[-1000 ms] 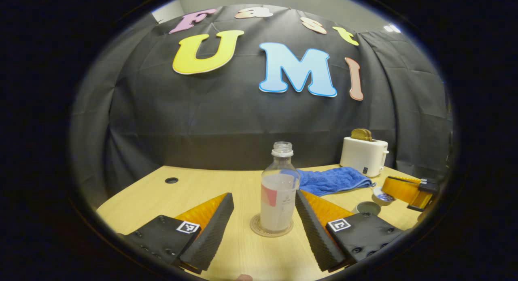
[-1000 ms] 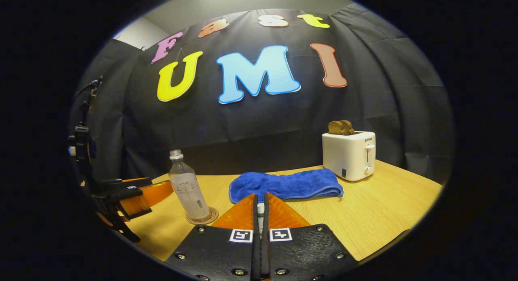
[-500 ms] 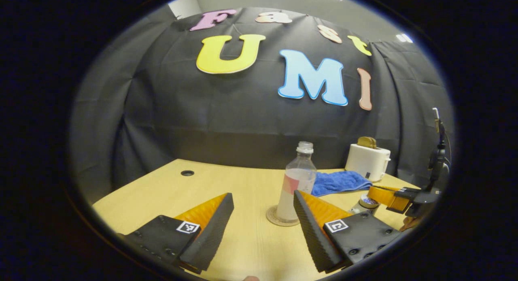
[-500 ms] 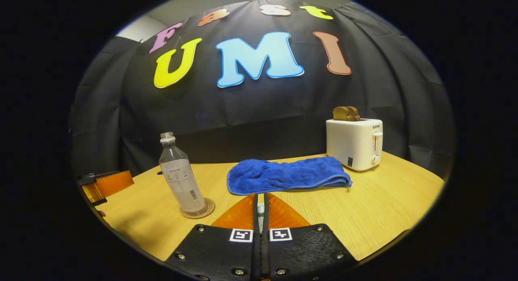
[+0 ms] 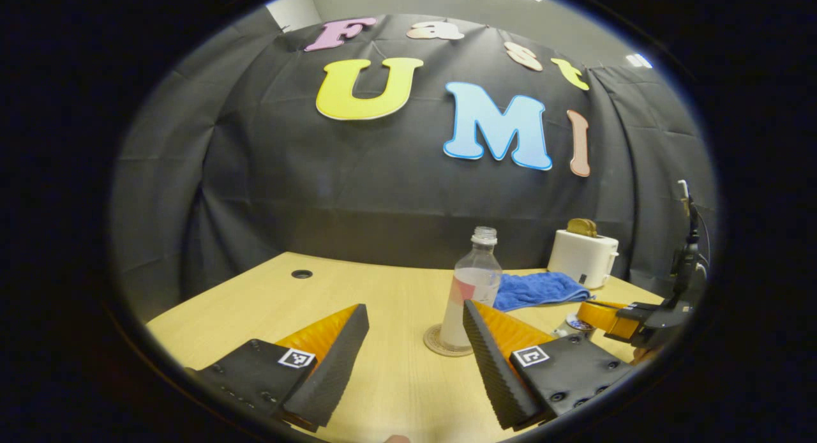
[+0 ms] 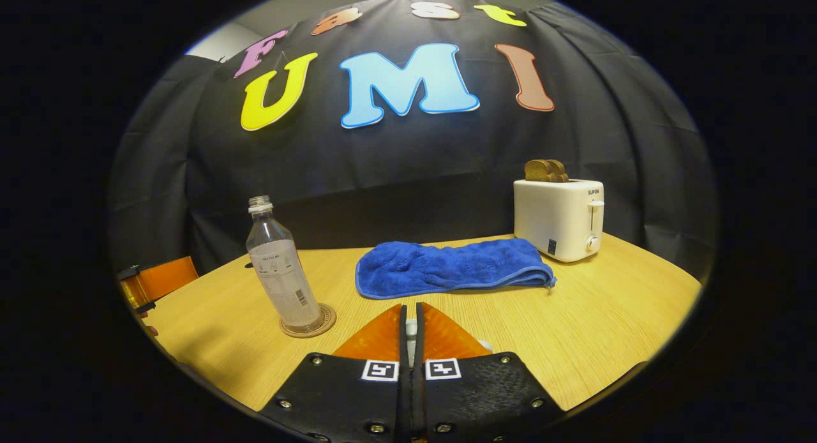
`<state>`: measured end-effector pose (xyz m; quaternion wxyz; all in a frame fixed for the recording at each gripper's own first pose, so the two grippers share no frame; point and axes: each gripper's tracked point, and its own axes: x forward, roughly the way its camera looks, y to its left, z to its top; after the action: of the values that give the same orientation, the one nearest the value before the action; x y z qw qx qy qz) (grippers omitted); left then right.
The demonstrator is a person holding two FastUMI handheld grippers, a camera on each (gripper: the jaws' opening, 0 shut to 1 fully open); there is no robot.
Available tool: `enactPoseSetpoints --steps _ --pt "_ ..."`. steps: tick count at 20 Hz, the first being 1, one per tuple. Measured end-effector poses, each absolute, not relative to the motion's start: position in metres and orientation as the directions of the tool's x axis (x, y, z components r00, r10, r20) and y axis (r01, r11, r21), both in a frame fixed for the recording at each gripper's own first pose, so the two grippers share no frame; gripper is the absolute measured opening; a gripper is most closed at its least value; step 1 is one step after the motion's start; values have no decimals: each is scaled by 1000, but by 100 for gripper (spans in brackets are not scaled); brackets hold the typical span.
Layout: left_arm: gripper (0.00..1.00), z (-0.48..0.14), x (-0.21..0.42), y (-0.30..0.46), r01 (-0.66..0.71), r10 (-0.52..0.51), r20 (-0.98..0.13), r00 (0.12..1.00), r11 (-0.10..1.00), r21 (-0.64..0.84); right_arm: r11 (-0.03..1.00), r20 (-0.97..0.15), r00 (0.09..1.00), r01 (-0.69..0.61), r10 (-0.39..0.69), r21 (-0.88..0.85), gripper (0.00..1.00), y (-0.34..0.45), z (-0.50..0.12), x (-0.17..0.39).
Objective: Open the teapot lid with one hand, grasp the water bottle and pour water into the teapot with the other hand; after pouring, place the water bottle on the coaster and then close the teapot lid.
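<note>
The clear plastic water bottle (image 6: 283, 269) already stands on its round cork coaster (image 6: 309, 321) at the table's left, my left gripper (image 5: 412, 347) gapes wide and empty near it, and my right gripper (image 6: 410, 315) is pinched nearly closed on a small pale thing (the teapot lid, I judge), so only closing the teapot remains.

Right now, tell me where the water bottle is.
The water bottle stands upright on the coaster, left of the blue towel in the right gripper view.
</note>
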<state>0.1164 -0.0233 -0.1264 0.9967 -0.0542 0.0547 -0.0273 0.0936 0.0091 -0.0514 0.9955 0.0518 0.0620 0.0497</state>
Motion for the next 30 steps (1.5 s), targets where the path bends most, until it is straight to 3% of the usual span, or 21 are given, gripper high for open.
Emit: enactPoseSetpoints --steps 6,7,9,23,30 --pt "100 -126 110 -36 65 -79 -99 992 989 -133 988 -109 987 -108 120 115 10 12 -47 90" --pt "100 -125 108 -38 64 -76 -94 993 990 -127 989 -100 989 -101 112 110 23 9 -43 87" --pt "100 -120 102 -43 60 -70 -79 994 991 -123 988 -65 993 -95 103 120 28 6 -32 76" --pt "100 -149 39 -112 110 -115 -59 992 991 -82 993 -7 995 -99 100 68 28 25 -40 -17" --pt "100 -159 31 -98 40 -43 -42 998 996 -83 996 -16 997 -72 72 45 28 22 -55 -20"
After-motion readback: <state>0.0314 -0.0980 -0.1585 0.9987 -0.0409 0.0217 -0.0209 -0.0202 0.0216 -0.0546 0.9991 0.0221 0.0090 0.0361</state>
